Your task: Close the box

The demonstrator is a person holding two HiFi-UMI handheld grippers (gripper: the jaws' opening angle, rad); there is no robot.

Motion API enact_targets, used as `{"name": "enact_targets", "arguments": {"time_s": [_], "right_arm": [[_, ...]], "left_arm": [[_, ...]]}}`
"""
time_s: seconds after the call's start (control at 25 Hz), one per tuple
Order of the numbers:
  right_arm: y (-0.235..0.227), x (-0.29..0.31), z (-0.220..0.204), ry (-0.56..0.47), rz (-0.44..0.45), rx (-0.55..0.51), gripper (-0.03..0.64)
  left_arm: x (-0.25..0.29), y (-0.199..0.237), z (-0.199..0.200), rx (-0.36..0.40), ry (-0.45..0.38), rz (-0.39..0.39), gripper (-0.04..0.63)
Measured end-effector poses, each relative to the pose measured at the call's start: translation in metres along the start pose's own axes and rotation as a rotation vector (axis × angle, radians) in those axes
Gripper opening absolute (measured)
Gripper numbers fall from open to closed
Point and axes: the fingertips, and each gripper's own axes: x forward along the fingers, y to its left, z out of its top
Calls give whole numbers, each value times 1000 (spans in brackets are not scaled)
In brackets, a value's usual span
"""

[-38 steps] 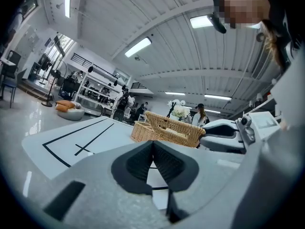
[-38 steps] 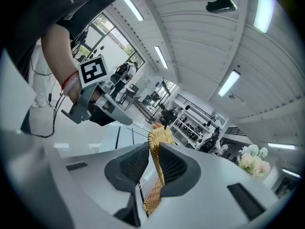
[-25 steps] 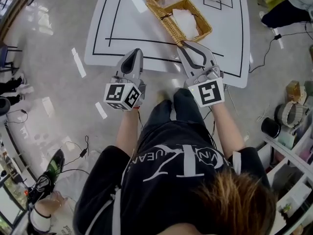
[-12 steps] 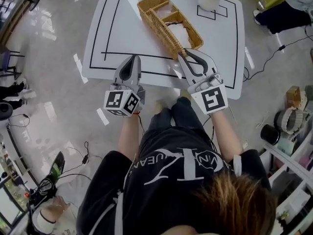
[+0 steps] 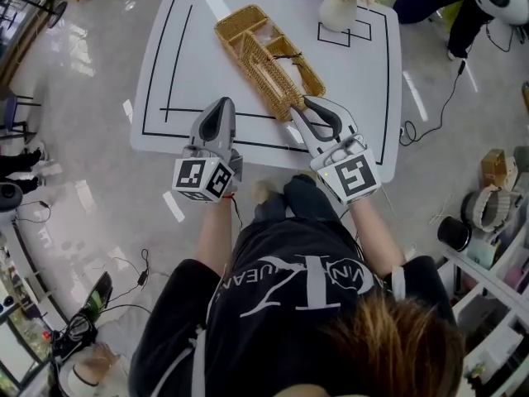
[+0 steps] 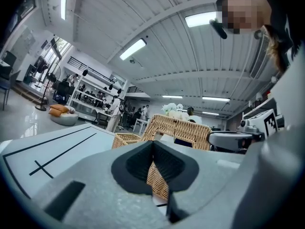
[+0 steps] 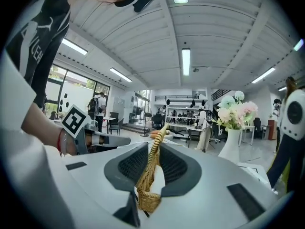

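Wicker box lies diagonally on the white table, its near end toward the right gripper. That gripper's jaws, just opening, loosely straddle the lid rim. The left gripper is clenched on nothing.

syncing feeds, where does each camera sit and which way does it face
Head view: on the head, steeply down at table, wicker box; shows torso, arms, left gripper, right gripper.
Left gripper view: on it, level toward the box; shut jaws.
Right gripper view: on it; jaws, just opened wider, flank the box's lid.
All share the box.
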Motion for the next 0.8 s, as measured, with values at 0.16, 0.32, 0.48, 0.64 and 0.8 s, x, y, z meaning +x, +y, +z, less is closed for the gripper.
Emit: {"name": "enact_targets", "arguments": {"time_s": [0.16, 0.32, 0.48, 0.64, 0.8], "right_arm": [[-12, -3, -6, -2, -4, 79, 79], [-22, -4, -12, 5, -9, 115, 88], [-29, -5, -19, 5, -9, 173, 92], [-38, -7, -26, 8, -16, 237, 97], [-46, -7, -34, 10, -21, 313, 101]], "left_arm": [[6, -1, -2, -5, 8, 14, 11], [12, -2, -4, 1, 13, 10, 11], [16, -4, -6, 6, 20, 10, 11], [19, -5, -7, 8, 28, 15, 11], [21, -5, -7, 12, 33, 17, 11]]}}
